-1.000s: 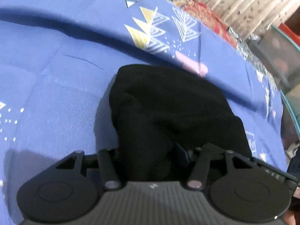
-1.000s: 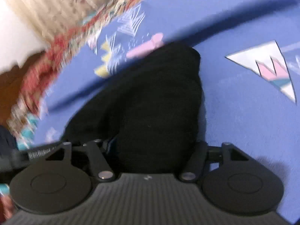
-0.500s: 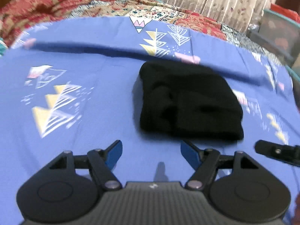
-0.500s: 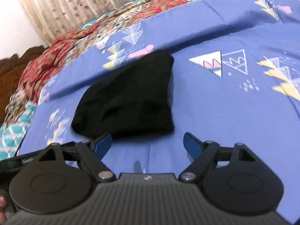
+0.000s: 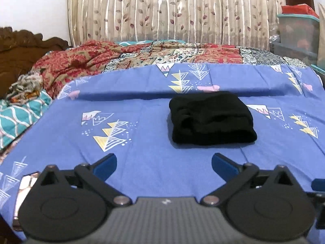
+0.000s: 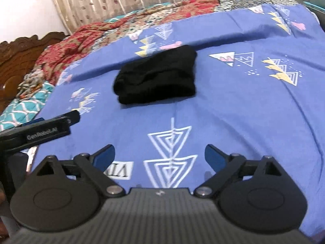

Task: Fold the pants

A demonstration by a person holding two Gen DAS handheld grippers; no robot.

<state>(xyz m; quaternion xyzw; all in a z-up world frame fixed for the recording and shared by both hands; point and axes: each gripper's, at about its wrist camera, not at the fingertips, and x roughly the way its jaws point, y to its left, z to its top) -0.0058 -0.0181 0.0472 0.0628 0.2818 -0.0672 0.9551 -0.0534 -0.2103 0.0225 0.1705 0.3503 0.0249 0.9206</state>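
- The pants (image 5: 212, 119) are black, folded into a compact, thick, roughly rectangular bundle.
- The bundle lies flat on the blue patterned bedsheet (image 5: 142, 162), just in front of a raised crease in it.
- Stacked rolled layers show along one edge (image 6: 156, 81).

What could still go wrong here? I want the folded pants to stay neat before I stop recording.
The pants lie folded on the blue sheet, and both the left gripper and right gripper are open and clear. The left end shows loose, bulging layers that might spring open. The raised sheet crease behind them could tilt the stack.
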